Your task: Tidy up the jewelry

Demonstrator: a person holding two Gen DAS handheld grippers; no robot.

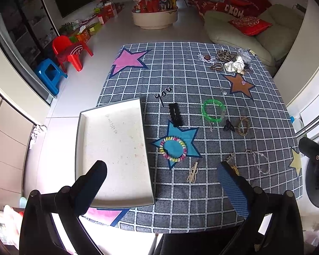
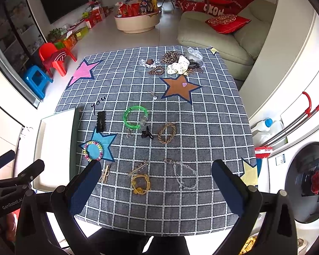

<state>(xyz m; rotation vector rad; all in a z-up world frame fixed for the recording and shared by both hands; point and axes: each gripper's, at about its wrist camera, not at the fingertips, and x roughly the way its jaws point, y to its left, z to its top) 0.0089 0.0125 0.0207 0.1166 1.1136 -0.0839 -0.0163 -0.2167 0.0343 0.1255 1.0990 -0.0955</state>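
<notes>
1. Left wrist view first. My left gripper (image 1: pixel 159 182) hangs above the near edge of the grey checked tablecloth with coloured stars (image 1: pixel 180 68), its fingers spread wide and nothing between them. One finger sits over the shallow white cardboard tray (image 1: pixel 114 140), which lies at the cloth's left edge and looks empty.

2. Jewellery is scattered to the right of the tray: a pastel-coloured spiral hair tie (image 1: pixel 173 148) on the blue star, a black rectangular hair clip (image 1: pixel 175 114) just beyond it, a translucent green plastic bangle (image 1: pixel 214 110) further right, and a small cream hairpin (image 1: pixel 192 173) nearest my fingers. A pile of scrunchies and beads (image 1: pixel 229 61) lies at the far right corner, well apart from the rest.

3. Right wrist view. My right gripper (image 2: pixel 156 174) is likewise wide open and empty, held above the near part of the cloth. Between its fingers I see a yellow cord bracelet (image 2: pixel 140 183), a clear beaded chain bracelet (image 2: pixel 185 175) beside it, and a small metal clasp piece (image 2: pixel 138 167) just beyond the yellow one. A braided tan rope ring (image 2: pixel 167 132) and a small black claw clip (image 2: pixel 147 133) lie further out.

4. I judge the sorting has not begun: nothing is in the tray, nothing is gripped.

5. Next I would lower the right gripper over the yellow bracelet, keeping clear of the clasp piece. These flat, thin pieces call for the fingertips right down at the cloth before closing.
</notes>
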